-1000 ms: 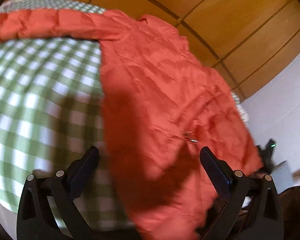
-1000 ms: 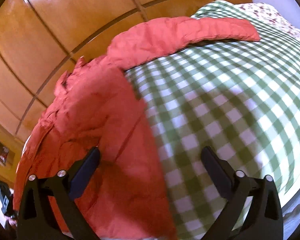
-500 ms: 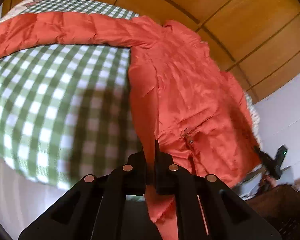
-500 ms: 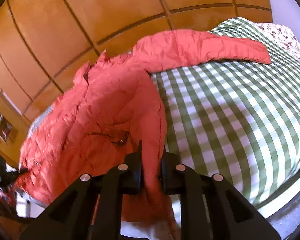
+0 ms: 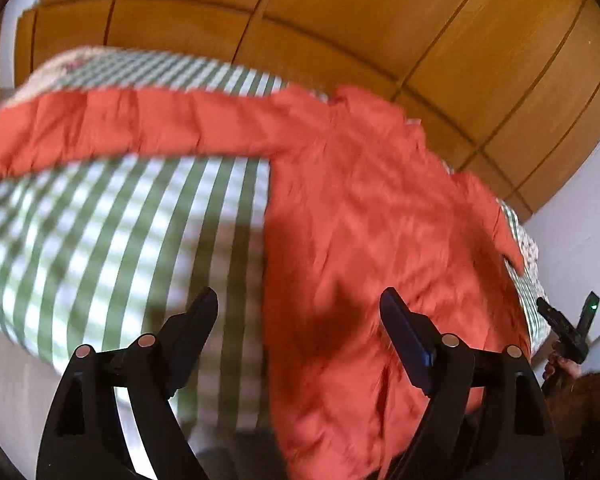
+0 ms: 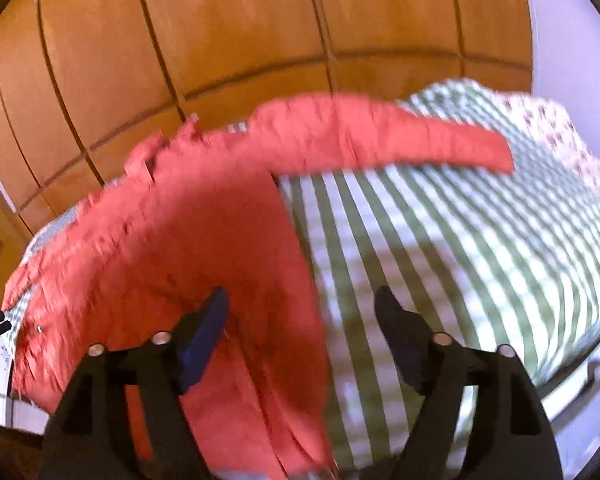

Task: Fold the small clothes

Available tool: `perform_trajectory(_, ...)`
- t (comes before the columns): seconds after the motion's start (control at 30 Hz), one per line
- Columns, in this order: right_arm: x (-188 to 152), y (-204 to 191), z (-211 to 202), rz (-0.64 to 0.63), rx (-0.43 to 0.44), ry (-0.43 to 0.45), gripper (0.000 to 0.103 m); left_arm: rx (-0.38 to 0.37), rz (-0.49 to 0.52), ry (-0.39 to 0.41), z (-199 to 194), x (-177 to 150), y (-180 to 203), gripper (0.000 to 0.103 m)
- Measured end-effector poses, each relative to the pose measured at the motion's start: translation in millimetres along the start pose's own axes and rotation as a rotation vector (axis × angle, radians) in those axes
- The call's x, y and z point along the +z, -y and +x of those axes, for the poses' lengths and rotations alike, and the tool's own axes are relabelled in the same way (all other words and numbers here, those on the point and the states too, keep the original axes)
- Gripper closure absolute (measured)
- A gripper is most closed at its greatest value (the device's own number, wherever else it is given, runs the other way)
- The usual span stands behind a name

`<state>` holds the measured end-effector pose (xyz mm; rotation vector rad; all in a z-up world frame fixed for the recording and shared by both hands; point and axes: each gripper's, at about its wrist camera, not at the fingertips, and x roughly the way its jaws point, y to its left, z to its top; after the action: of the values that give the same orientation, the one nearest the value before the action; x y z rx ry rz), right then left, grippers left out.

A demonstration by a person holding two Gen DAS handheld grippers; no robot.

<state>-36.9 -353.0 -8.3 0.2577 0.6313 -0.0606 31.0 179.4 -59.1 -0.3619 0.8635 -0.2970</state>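
A red puffer jacket (image 5: 372,220) lies on a bed with a green-and-white checked cover (image 5: 112,232). One sleeve (image 5: 140,128) stretches out flat across the cover. My left gripper (image 5: 300,312) is open, above the jacket's side edge, holding nothing. In the right wrist view the jacket (image 6: 188,232) lies at left with its sleeve (image 6: 380,140) reaching right over the cover (image 6: 480,248). My right gripper (image 6: 300,308) is open above the same edge, empty. Both views are motion-blurred.
Wooden wardrobe panels (image 5: 340,28) stand behind the bed. A white wall (image 5: 580,220) is at the right. A black device with a green light (image 5: 572,324) is held beyond the bed's corner. A floral sheet (image 6: 560,132) shows at the bed's far end.
Half a second ago both grippers were shut on the jacket's side edge. Now both have opened and let it go, and the jacket lies spread on the bed.
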Motion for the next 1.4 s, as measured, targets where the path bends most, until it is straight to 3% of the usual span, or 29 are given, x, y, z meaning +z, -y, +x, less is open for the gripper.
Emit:
perform_trajectory(0.07,18.3,-18.0,14.2,-0.023,0.015,0.010,0.019,-0.023,0.018,0.027,10.0,13.1,15.7,0.015)
perform_trajectory(0.2,43.5,-59.9,58.3,-0.068,0.030,-0.049,0.019,-0.077,0.068,0.043,40.3,30.5,55.5,0.015)
perform_trajectory(0.4,62.1,-129.9,137.6,-0.219,0.074,-0.121,0.019,-0.038,0.183,0.026,111.3,55.3,111.5,0.015)
perform_trajectory(0.47,63.2,-145.9,164.4,-0.281,0.073,-0.119,0.019,0.013,0.214,0.015,137.4,61.4,114.2,0.015)
perform_trajectory(0.6,54.6,-137.6,208.0,-0.296,-0.007,-0.189,0.014,0.104,0.191,-0.056,177.5,57.6,91.5,0.015)
perform_trajectory(0.7,47.0,-113.6,208.4,-0.196,-0.005,-0.181,0.014,0.081,0.183,-0.031,174.8,43.4,73.5,0.015)
perform_trajectory(0.83,38.5,-114.0,205.0,-0.215,-0.022,-0.157,0.011,0.076,0.210,0.002,165.7,33.3,70.6,0.014)
perform_trajectory(0.97,38.3,-115.6,205.5,-0.235,-0.035,-0.160,0.006,0.026,0.100,0.032,150.3,42.9,59.9,0.012)
perform_trajectory(1.13,42.8,-119.6,206.0,-0.239,-0.034,-0.165,0.002,-0.003,-0.161,0.139,111.1,50.5,16.3,0.009)
perform_trajectory(1.3,41.3,-118.4,205.9,-0.240,-0.034,-0.165,0.002,0.145,-0.397,0.277,68.9,48.5,-47.8,0.008)
perform_trajectory(1.4,41.0,-117.7,205.9,-0.240,-0.033,-0.165,0.002,0.242,-0.590,0.363,46.5,42.9,-99.1,0.008)
